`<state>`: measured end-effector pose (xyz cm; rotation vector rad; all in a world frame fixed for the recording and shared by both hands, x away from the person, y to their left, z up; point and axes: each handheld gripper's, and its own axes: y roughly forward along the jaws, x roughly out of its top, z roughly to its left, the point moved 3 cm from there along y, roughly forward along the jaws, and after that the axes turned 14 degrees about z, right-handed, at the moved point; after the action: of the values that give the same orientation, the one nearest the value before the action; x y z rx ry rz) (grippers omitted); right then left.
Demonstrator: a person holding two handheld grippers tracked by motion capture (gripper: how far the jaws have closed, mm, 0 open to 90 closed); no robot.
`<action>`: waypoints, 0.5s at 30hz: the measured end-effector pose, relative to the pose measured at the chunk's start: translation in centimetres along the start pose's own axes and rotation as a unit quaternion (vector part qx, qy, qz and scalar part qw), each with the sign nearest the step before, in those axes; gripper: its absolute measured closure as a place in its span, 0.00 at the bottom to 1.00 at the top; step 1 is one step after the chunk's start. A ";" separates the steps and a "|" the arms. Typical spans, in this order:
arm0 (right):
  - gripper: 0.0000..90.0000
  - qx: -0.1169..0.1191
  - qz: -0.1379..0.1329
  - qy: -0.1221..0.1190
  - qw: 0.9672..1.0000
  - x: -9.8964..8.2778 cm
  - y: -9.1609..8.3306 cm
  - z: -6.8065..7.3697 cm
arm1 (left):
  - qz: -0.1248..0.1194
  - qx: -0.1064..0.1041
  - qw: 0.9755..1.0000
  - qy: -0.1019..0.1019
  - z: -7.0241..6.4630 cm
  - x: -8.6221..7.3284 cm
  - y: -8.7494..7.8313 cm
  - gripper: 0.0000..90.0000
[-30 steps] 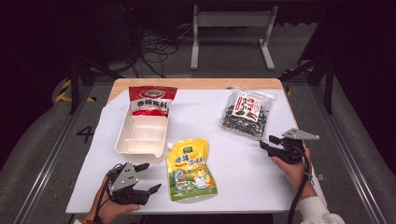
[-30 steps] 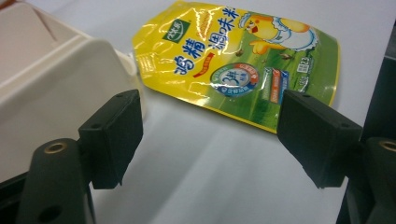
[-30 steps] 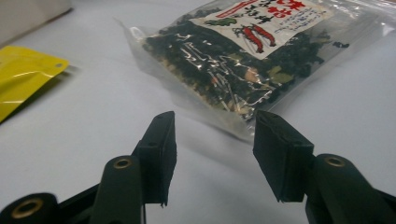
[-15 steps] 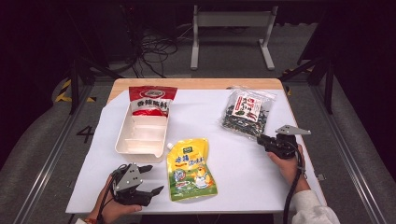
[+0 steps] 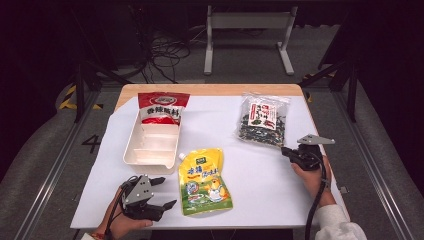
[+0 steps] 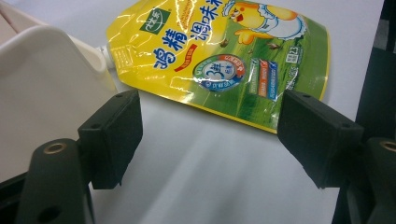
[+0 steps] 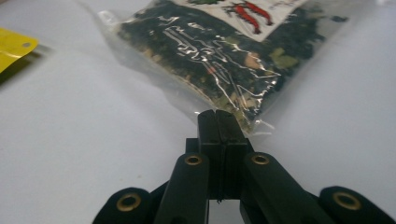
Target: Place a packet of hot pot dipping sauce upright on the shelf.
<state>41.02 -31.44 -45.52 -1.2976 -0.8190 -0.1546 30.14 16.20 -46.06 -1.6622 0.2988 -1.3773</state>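
A clear bag of dark dried food [image 5: 262, 120] [image 7: 210, 51] lies at the table's right. My right gripper [image 5: 285, 150] [image 7: 217, 114] has just been closing, and its jaws now meet on the bag's near clear edge. A yellow spouted pouch [image 5: 204, 180] [image 6: 219, 60] lies flat at the front centre. Just left of it, my left gripper [image 5: 167, 191] [image 6: 217, 135] stands open, with bare table between its jaws and the pouch's edge just beyond them.
A white divided tray [image 5: 150, 157] [image 6: 46, 93] sits at the centre left, and a red pouch [image 5: 162, 107] leans on its far end. The white table sheet [image 5: 260, 190] ends close in front of both hands. Dark floor and stands surround the table.
The right gripper's jaws have gone from apart to pressed together at the clear bag's near edge. The left gripper has stayed open in place.
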 end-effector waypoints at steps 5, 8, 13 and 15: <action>0.88 -0.022 -0.019 0.032 0.999 0.8 -0.8 -1.5 | 0.000 -0.004 1.000 0.002 0.0 0.2 0.2 0.26; 0.67 -0.017 -0.039 0.041 0.998 2.2 -0.5 -1.8 | 0.002 -0.009 1.000 0.004 -0.1 0.3 0.3 0.26; 0.43 0.018 0.000 0.065 0.998 3.9 2.5 -2.0 | 0.004 -0.012 1.000 0.006 -0.3 0.4 0.5 0.26; 0.34 0.006 0.016 0.073 0.997 4.2 3.7 -2.1 | 0.006 -0.011 1.000 0.007 -0.3 0.4 0.5 0.26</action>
<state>46.95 -30.84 -45.97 -1.2719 -0.6739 -0.2153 30.15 15.51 -46.21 -1.6662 0.3316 -1.3827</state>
